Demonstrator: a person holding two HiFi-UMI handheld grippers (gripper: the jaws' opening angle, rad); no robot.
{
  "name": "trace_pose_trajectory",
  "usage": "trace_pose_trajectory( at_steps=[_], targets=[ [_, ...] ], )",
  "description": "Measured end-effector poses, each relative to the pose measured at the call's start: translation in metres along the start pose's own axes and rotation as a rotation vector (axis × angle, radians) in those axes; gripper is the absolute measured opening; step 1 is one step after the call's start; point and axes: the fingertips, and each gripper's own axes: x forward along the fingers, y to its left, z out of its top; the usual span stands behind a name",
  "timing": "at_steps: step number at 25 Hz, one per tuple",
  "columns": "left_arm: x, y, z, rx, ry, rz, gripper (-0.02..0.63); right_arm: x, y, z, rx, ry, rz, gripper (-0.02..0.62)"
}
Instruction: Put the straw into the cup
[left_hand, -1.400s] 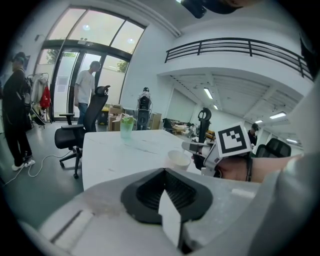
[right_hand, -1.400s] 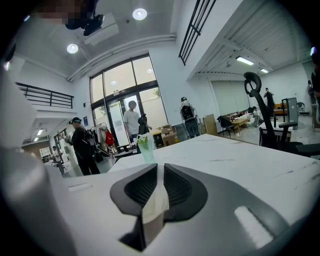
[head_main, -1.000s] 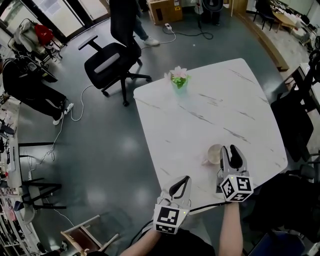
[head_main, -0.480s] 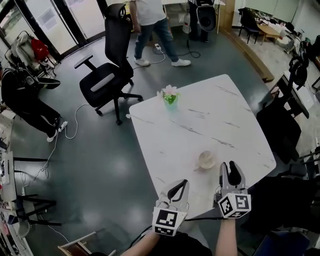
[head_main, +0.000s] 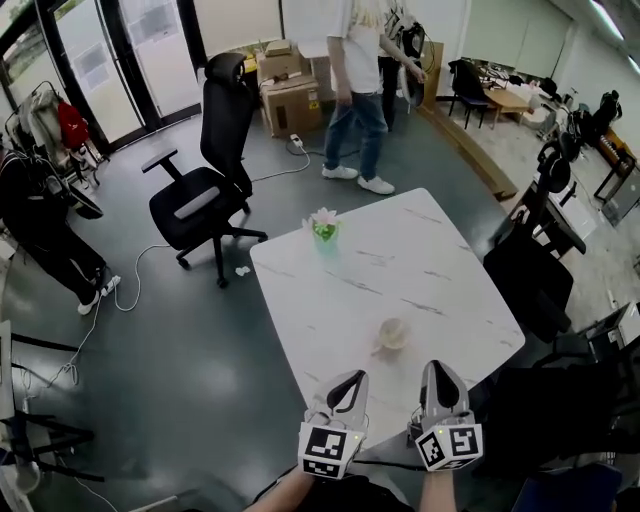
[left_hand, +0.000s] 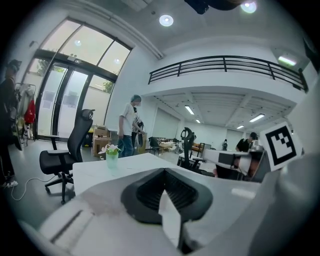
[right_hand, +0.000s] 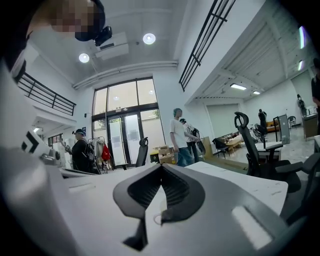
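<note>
Right fingers: the grey, black-padded right gripper has just been closing. Its pads are now together, with nothing between them.
Left fingers: the matching left gripper has its pads meeting at the tips, and it too is empty.
Cup: the small cream round cup stands on the white grey-veined marble table, at 11 o'clock from the right tips and 1 o'clock from the left (neither clearly nearer).
Straw: a pale sliver at the cup's 7 o'clock rim may be it, but it is too small to tell, so its long axis is unknown.

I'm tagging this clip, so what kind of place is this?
Likely an open-plan office or lab: a black office chair, cardboard boxes near glass doors, and desks at the far right.
</note>
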Motion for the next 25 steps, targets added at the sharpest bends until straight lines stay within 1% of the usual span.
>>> trace_pose_trajectory(
  at_steps=[5, 11, 18, 25],
  targets=[
    [-0.012, -0.01, 0.013, 0.024, -0.048, -0.013, 0.002, -0.027, 0.01, 0.008, 0.036, -0.033, -0.014, -0.009],
    [-0.027, -0.021, 0.02, 0.061, -0.086, -0.023, 0.002, -0.056, 0.024, 0.006, 0.033, -0.044, -0.027, -0.009],
    [-0.038, -0.03, 0.019, 0.074, -0.094, -0.031, 0.002, -0.076, 0.032, -0.003, 0.035, -0.035, -0.035, -0.01],
    [-0.034, -0.052, 0.026, 0.07, -0.101, -0.061, 0.002, -0.086, 0.031, 0.004, 0.028, -0.049, -0.026, -0.009]
  ],
)
